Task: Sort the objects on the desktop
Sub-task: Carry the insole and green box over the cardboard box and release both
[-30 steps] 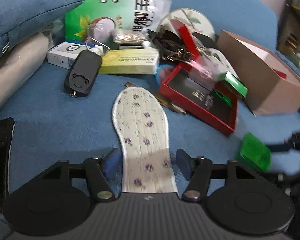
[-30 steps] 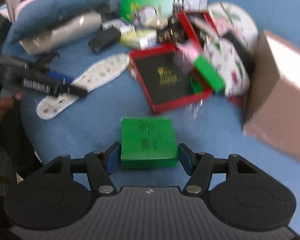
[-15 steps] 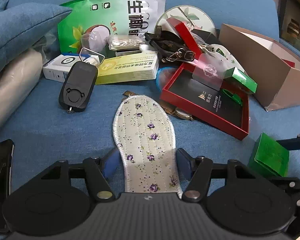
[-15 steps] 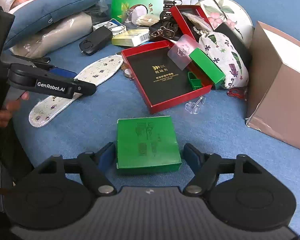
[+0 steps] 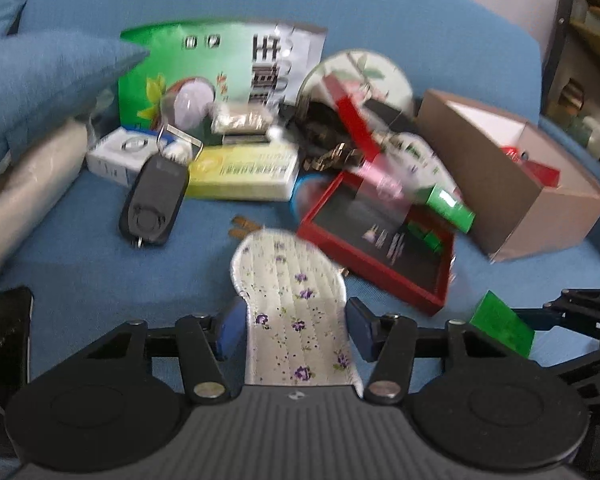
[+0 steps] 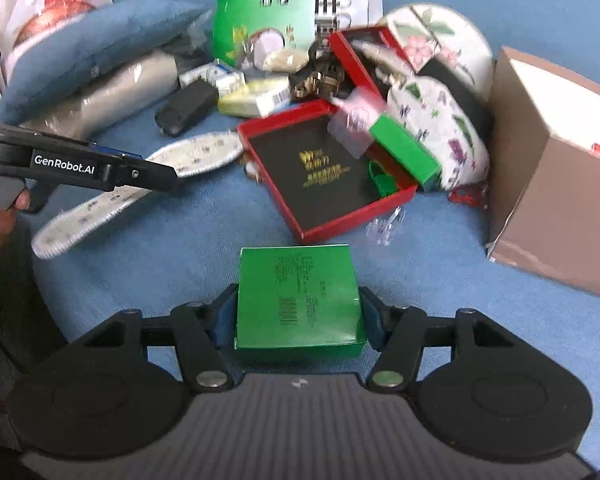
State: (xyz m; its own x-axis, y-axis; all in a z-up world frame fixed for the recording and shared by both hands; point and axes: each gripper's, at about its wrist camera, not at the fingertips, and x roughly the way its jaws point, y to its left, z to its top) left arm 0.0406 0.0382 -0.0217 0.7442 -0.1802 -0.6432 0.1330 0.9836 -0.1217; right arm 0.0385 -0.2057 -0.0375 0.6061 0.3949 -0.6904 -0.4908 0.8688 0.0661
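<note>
My left gripper [image 5: 292, 330] is shut on a white insole with purple flowers [image 5: 294, 300], holding it by the middle; the insole also shows in the right wrist view [image 6: 140, 188]. My right gripper [image 6: 298, 316] is shut on a flat green box [image 6: 298, 300], which also shows at the right of the left wrist view [image 5: 502, 324]. Both are held just above the blue seat [image 5: 100, 264]. A red tray [image 6: 324, 168] with a black lining lies ahead, with a small green box [image 6: 404, 152] on its edge.
A pile at the back holds a green snack bag [image 5: 220, 72], a yellow box [image 5: 244, 168], a black key fob [image 5: 154, 200], a white box [image 5: 120, 154] and a floral pouch [image 6: 440, 128]. A brown cardboard box [image 5: 508, 176] stands right. A blue cushion [image 5: 40, 84] lies left.
Both grippers have pulled back and lifted a little with their loads. The right gripper's fingers have closed in against the green box. The pile has not moved.
</note>
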